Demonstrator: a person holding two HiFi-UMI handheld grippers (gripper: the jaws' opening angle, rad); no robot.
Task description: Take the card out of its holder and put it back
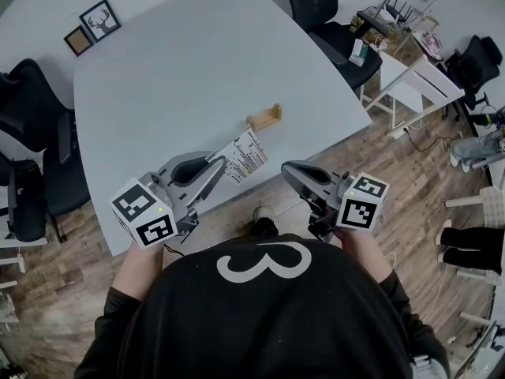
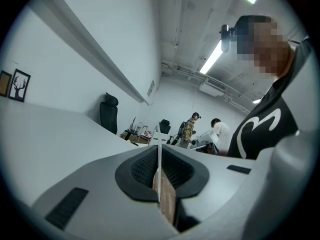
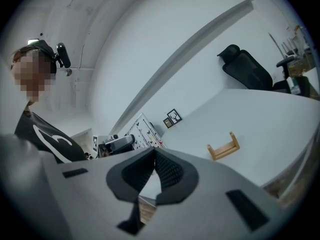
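Note:
The white card (image 1: pixel 242 157), printed with black lines, is held above the near edge of the table, and my left gripper (image 1: pixel 220 164) is shut on its lower left corner. In the left gripper view the card (image 2: pixel 159 160) shows edge-on, clamped between the dark pads. The small wooden holder (image 1: pixel 265 118) stands without a card on the table just beyond it. My right gripper (image 1: pixel 289 169) hovers off the table's near edge, to the right of the card, shut with nothing in it. The right gripper view shows its jaws (image 3: pixel 154 151) meeting at the tip, with the holder (image 3: pixel 223 147) and the card (image 3: pixel 144 131) beyond.
Two small picture frames (image 1: pixel 100 18) lie at the far left corner of the white table (image 1: pixel 181 77). Black office chairs (image 1: pixel 31 101) stand left and behind. White furniture and cables crowd the floor at right. Two people (image 2: pixel 190 130) stand far off.

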